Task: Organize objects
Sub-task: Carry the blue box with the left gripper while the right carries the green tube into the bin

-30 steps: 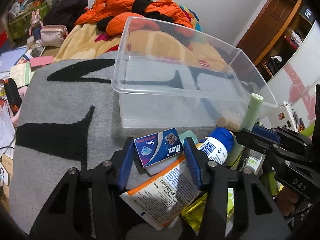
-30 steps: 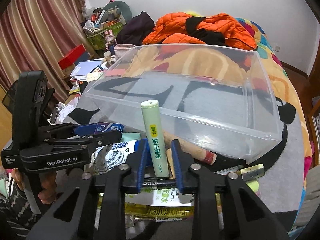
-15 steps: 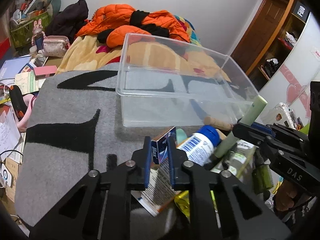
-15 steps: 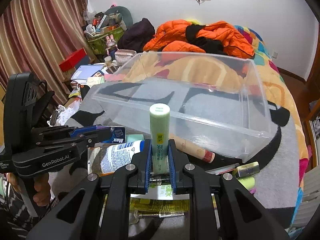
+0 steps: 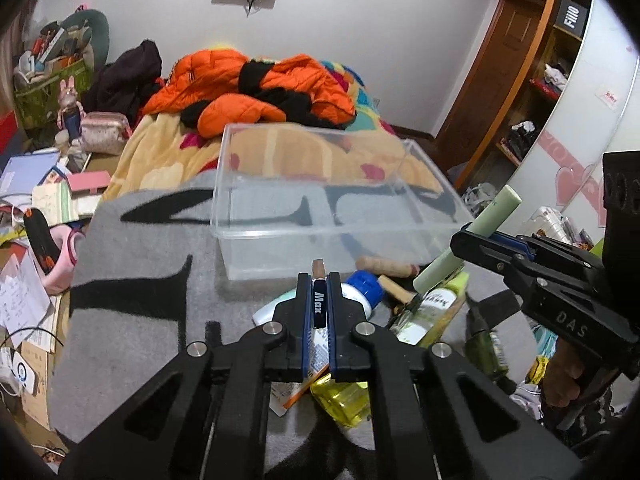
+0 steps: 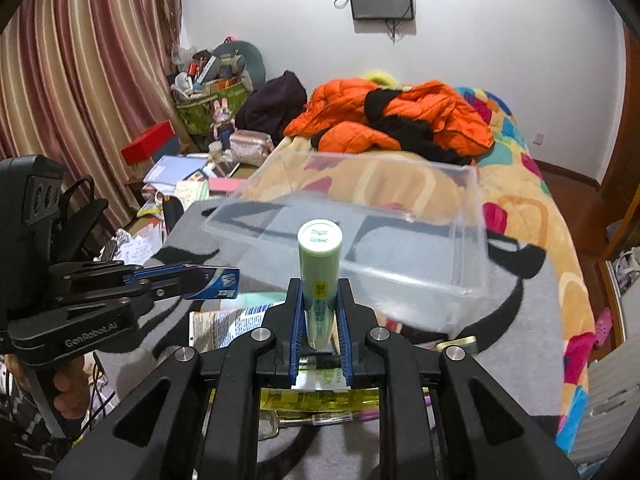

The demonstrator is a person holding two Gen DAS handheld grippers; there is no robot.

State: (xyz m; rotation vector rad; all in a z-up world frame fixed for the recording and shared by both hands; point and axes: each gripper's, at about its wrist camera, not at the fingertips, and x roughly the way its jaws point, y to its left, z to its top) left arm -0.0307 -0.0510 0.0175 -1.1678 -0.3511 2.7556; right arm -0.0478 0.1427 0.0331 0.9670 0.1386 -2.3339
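Grey blanket [image 5: 132, 300] with black markings covers the near end of the bed; an orange jacket [image 5: 256, 84] lies heaped at the far end. Items in the pile beneath both tools are partly hidden by the black frames. A clear plastic bin [image 5: 320, 200] stands open just beyond the pile, with bare blanket to its left. Left gripper [image 5: 320, 280]: jaws clamped on a thin blue "Max" box [image 6: 216, 282], held edge-on above the pile. Right gripper [image 6: 320, 284]: jaws clamped on a pale green tube [image 6: 319, 264], upright, raised before the bin's near wall.
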